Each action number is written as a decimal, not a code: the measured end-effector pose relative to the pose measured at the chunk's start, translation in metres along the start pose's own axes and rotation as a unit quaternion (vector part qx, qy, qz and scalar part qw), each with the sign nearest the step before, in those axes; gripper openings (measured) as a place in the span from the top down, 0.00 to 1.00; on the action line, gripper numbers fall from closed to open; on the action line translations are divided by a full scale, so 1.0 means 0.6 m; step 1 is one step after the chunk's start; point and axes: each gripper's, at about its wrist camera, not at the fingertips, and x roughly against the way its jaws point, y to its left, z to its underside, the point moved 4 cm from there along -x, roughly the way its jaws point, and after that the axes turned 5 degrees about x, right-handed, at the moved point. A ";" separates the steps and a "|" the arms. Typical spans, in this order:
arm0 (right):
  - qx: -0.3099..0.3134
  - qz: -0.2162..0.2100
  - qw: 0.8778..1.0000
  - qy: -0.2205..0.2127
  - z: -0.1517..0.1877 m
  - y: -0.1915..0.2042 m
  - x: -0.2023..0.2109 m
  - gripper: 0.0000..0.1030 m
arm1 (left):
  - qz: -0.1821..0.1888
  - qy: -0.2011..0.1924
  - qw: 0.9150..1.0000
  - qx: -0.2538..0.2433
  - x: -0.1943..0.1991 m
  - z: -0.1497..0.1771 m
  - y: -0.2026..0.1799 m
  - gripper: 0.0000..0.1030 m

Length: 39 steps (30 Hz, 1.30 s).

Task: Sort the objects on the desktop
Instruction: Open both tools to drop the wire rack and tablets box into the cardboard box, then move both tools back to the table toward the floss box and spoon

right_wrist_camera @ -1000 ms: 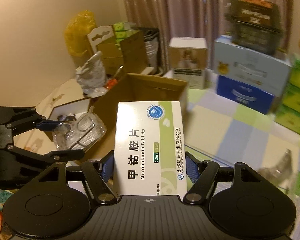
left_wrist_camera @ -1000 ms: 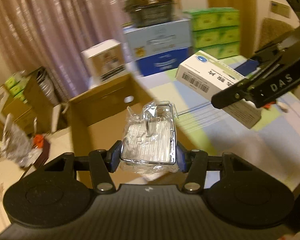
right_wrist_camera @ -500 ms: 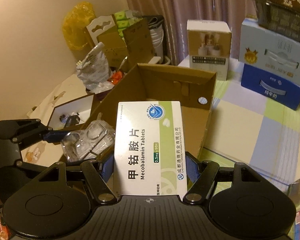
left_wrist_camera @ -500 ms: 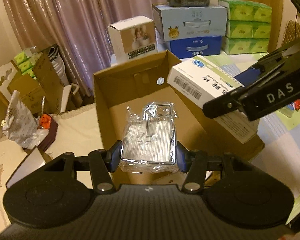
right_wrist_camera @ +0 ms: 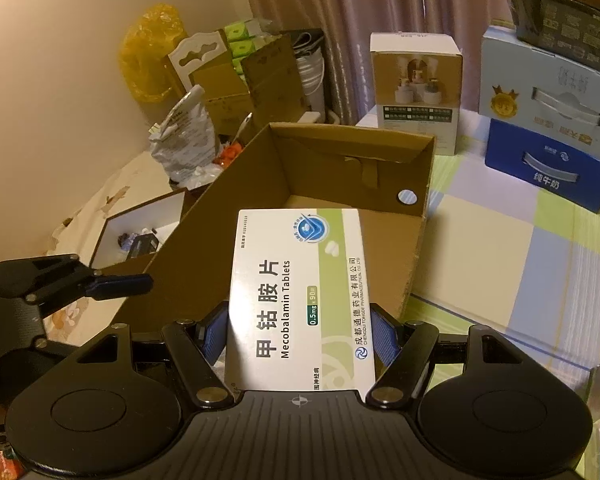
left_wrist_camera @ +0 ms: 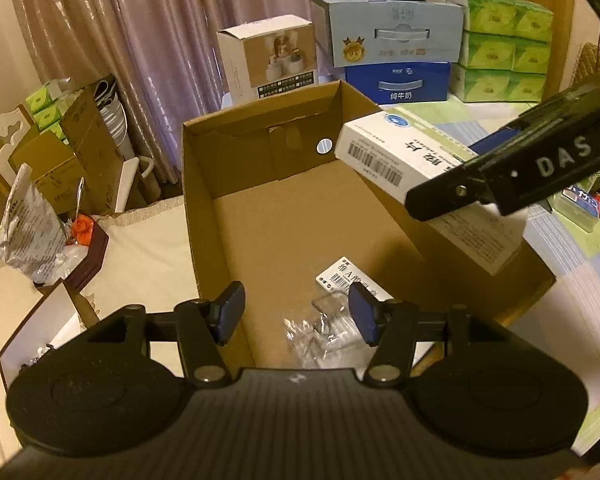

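Note:
My left gripper (left_wrist_camera: pixel 296 314) is open and empty above the near end of an open cardboard box (left_wrist_camera: pixel 276 216). A clear plastic packet with metal clips (left_wrist_camera: pixel 324 330) lies on the box floor just below it, next to a small white labelled box (left_wrist_camera: pixel 350 280). My right gripper (right_wrist_camera: pixel 298 336) is shut on a white and green Mecobalamin tablet box (right_wrist_camera: pixel 300 292), held over the box's right wall. That tablet box also shows in the left wrist view (left_wrist_camera: pixel 416 168), gripped by the right gripper (left_wrist_camera: pixel 512 172). The left gripper's fingers (right_wrist_camera: pixel 116 282) show at the left of the right wrist view.
The cardboard box (right_wrist_camera: pixel 340 184) stands at the left edge of a checked tablecloth (right_wrist_camera: pixel 520 264). Behind it are a white product box (left_wrist_camera: pixel 268 60), blue milk cartons (left_wrist_camera: pixel 396 80) and green tissue packs (left_wrist_camera: pixel 504 48). Cluttered boxes and bags (left_wrist_camera: pixel 32 208) lie on the floor to the left.
My left gripper has opened and dropped the plastic packet into the cardboard box. Both grippers have moved further over the box; the right one still holds the tablet box.

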 end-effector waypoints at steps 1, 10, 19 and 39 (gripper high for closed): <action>0.000 -0.001 1.000 0.000 0.000 0.002 -0.001 0.34 | -0.001 -0.002 1.000 -0.001 0.006 0.001 -0.001 0.49; -0.004 -0.007 1.000 0.006 0.000 0.020 -0.022 0.33 | -0.004 -0.011 1.000 0.002 0.036 0.009 0.006 0.43; -0.020 0.001 1.000 -0.024 0.009 0.002 0.012 0.15 | -0.007 -0.017 1.000 0.005 0.045 0.015 0.002 0.25; -0.124 0.076 0.981 -0.126 0.224 -0.115 0.300 0.02 | 0.021 -0.073 0.997 0.013 0.146 0.025 -0.097 0.01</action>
